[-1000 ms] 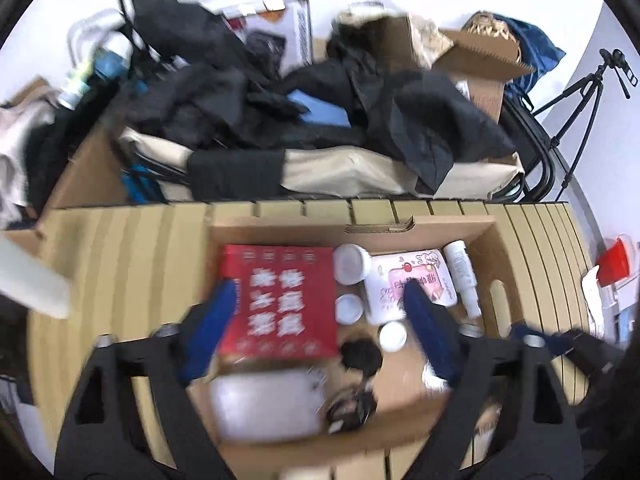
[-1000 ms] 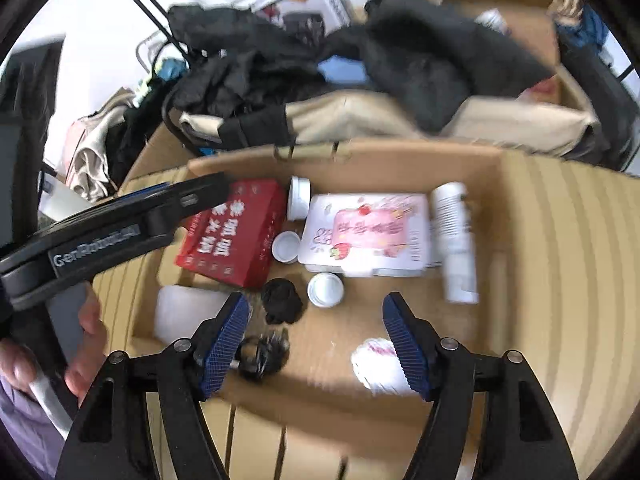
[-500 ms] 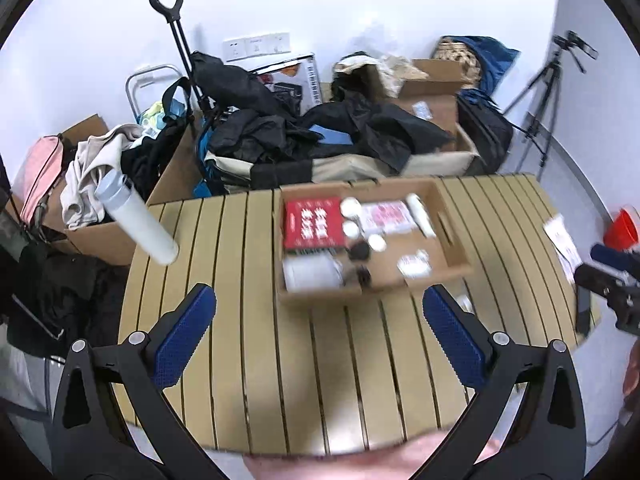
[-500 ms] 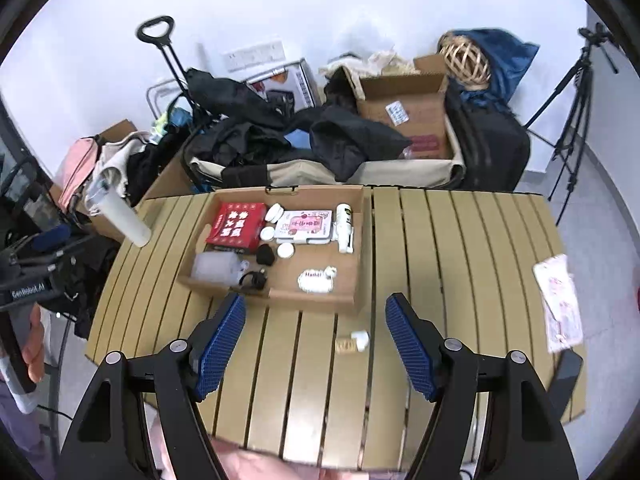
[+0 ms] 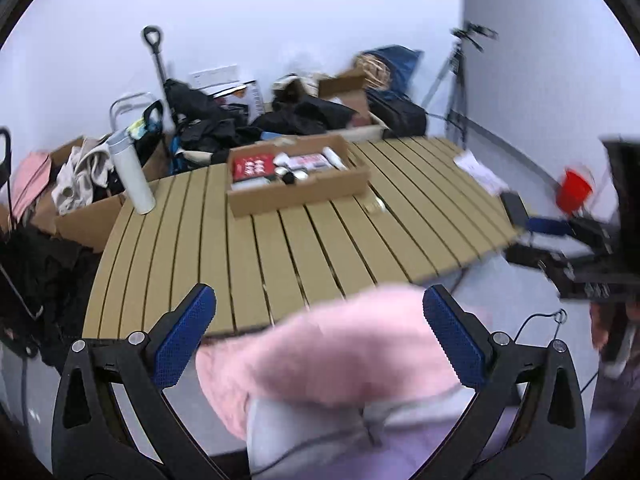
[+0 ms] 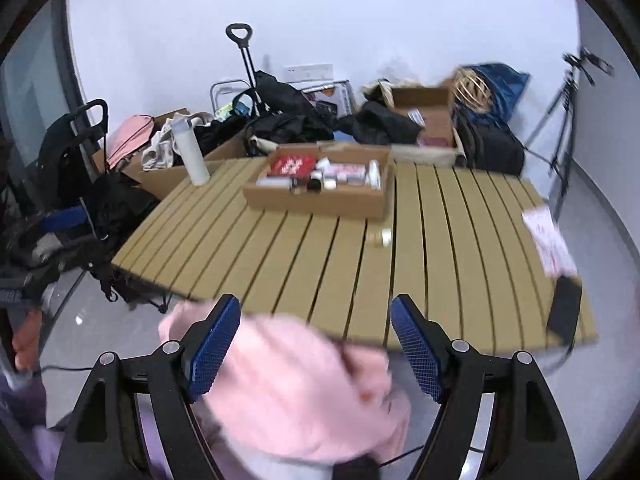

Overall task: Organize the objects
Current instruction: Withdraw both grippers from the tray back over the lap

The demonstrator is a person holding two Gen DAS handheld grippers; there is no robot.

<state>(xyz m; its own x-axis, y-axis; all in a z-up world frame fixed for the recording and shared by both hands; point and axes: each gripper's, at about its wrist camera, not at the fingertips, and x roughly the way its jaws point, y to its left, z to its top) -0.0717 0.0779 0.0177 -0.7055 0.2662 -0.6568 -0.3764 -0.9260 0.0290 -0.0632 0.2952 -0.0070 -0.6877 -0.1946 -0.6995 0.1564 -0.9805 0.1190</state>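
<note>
From the left wrist view, the left gripper (image 5: 318,338) is wide open and holds nothing; only a blurry pink sleeve (image 5: 328,344) of the person shows between its two blue pads. The cardboard box (image 5: 298,190) sits far ahead on the slatted table (image 5: 280,264), a little to the left of the gripper's middle, with its long side running left to right. I count one box, one tall white bottle (image 5: 130,176) standing well apart to the box's left, and one small thing (image 5: 374,206) lying on the table just past the box's right front corner. Inside the box is one red packet (image 5: 253,168) and some small white items, too blurry to count. From the right wrist view, the right gripper (image 6: 316,348) is open too, and its jaws have just been opening, with nothing held. The box (image 6: 320,196) lies straight ahead, far off. The small thing (image 6: 382,237) is near the box's right front corner and closer to this gripper's side. So I think the right hand is the nearer one to pick it up, and it would have to reach forward a long way first. A flat dark thing (image 6: 564,308) and one paper (image 6: 546,240) lie by the table's right edge.
</note>
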